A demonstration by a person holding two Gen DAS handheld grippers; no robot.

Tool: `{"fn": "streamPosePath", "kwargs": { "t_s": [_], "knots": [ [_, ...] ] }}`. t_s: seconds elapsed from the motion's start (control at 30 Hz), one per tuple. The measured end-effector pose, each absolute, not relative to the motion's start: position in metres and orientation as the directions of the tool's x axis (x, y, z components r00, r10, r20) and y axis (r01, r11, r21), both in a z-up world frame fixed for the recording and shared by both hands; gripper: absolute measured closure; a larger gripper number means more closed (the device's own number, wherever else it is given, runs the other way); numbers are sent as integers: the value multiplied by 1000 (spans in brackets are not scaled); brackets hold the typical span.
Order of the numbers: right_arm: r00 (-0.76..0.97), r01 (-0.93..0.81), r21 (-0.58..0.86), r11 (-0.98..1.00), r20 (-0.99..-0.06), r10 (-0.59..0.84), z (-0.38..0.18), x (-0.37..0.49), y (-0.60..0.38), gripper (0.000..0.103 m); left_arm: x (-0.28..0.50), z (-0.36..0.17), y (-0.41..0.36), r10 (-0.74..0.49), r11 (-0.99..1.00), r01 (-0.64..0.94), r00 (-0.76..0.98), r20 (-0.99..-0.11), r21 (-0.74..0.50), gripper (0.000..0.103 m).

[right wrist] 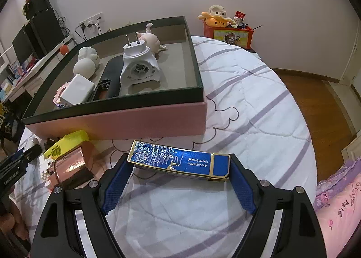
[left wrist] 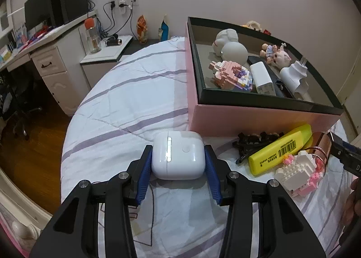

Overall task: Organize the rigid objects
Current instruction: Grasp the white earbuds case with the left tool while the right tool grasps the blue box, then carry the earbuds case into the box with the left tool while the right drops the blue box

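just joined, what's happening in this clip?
A person with two handheld grippers is tidying small items off a bed into the pink box. The left gripper has its fingers against both sides of a white earbuds case; the right gripper brackets a blue and gold box. Both items look barely lifted, if at all. A yellow highlighter, a black hair clip and a white brick figure wait beside the box.

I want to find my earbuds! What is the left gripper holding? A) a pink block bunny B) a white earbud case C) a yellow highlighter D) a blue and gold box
B: the left gripper has its blue pads pressed on both sides of the white earbud case.
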State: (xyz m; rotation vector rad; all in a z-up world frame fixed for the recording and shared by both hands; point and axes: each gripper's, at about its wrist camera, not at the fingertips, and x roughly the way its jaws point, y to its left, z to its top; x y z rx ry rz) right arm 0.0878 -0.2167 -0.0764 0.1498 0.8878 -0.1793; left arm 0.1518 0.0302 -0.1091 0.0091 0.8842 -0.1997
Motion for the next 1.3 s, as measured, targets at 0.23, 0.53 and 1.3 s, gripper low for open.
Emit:
{"fn": "streamPosePath", "kwargs": {
  "t_s": [0.23,0.53,1.3],
  "knots": [
    [636,214,68,974,-767,-86,-64,77,-216,19,142,-97,39,-179,981,172,635,-752,-88,58],
    [705,172,74,982,-706,-70,-17,67,-210,19,129,-41,33,-228,970,224,691,-686,-96,58],
    [655,56,-26,998,-753,-57,-23,169,-181,19,212,-43,-56,-337,925,357,619,-709,-128,58]
  ]
}}
